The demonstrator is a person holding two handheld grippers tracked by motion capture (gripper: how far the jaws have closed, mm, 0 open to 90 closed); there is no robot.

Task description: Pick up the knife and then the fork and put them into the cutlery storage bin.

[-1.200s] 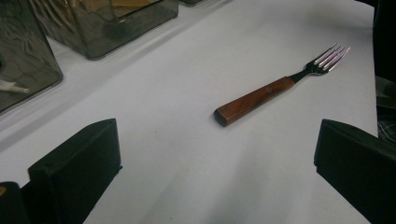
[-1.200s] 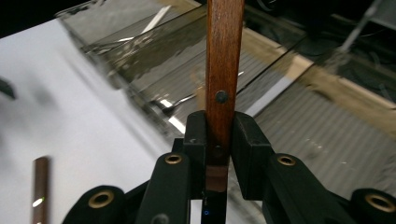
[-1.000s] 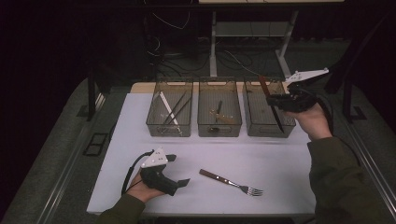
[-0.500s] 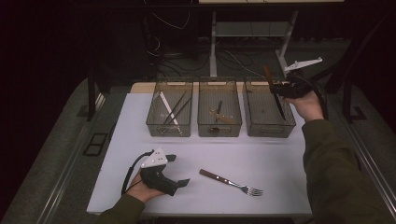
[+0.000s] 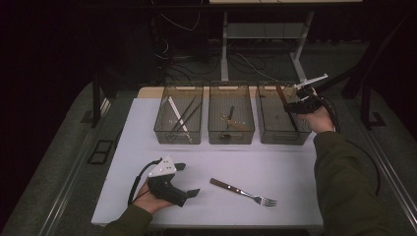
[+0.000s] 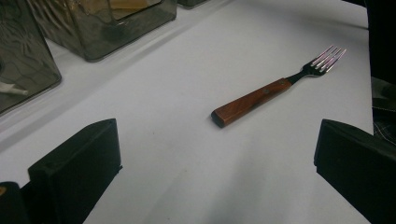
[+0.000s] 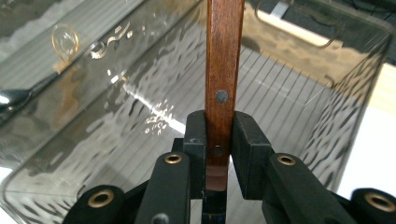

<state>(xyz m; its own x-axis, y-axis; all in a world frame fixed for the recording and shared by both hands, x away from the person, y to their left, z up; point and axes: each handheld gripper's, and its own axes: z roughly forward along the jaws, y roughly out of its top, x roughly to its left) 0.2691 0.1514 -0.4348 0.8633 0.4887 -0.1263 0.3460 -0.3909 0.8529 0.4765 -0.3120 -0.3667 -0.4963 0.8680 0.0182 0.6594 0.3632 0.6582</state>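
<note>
Clamping a wooden-handled utensil, the right gripper is seen over the right-hand bin of three smoky plastic bins at the far side of the table; in the right gripper view the pads press on both sides of the handle, whose long axis runs straight ahead from the jaws and slants over the bin's ribbed floor. The working end is hidden, so its kind cannot be told. The coming move is judged to be a lowering and release along that axis, the bin lying directly beneath. The left gripper is rested near the table's front with its jaws spread and empty; a fork lies just ahead between them, handle end nearer, tines pointing away.
</note>
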